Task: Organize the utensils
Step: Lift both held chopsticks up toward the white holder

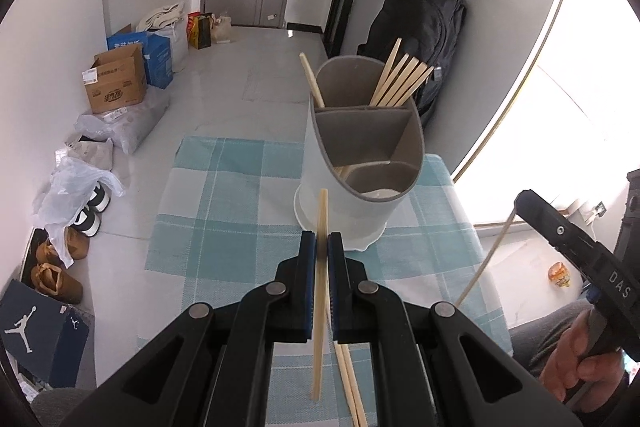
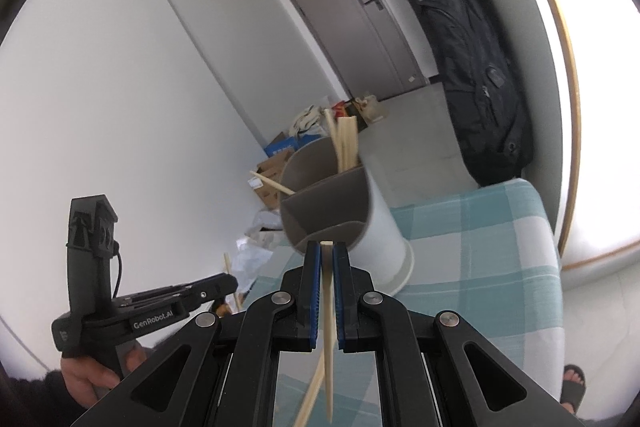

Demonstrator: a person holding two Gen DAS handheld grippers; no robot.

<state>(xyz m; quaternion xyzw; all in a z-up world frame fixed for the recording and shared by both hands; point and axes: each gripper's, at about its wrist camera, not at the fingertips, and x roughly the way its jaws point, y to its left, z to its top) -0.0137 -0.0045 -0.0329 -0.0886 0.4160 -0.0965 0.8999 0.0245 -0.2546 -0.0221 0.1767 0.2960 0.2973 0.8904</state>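
Observation:
A white utensil holder (image 1: 360, 167) with grey divided compartments stands on the checked cloth; it also shows in the right wrist view (image 2: 352, 219). Several wooden chopsticks (image 1: 400, 79) lean in its far compartment, one (image 1: 312, 79) at its left side. My left gripper (image 1: 322, 247) is shut on a chopstick (image 1: 320, 291), just in front of the holder. My right gripper (image 2: 327, 255) is shut on another chopstick (image 2: 329, 327), its tip near the holder's rim. More chopsticks (image 1: 348, 379) lie on the cloth below.
The small table with the blue-white checked cloth (image 1: 224, 211) has floor to its left and beyond. Boxes (image 1: 116, 83), bags and shoes (image 1: 60, 267) line the left wall. A black backpack (image 1: 420, 27) hangs behind the holder. The right gripper's body (image 1: 580, 251) is at the right.

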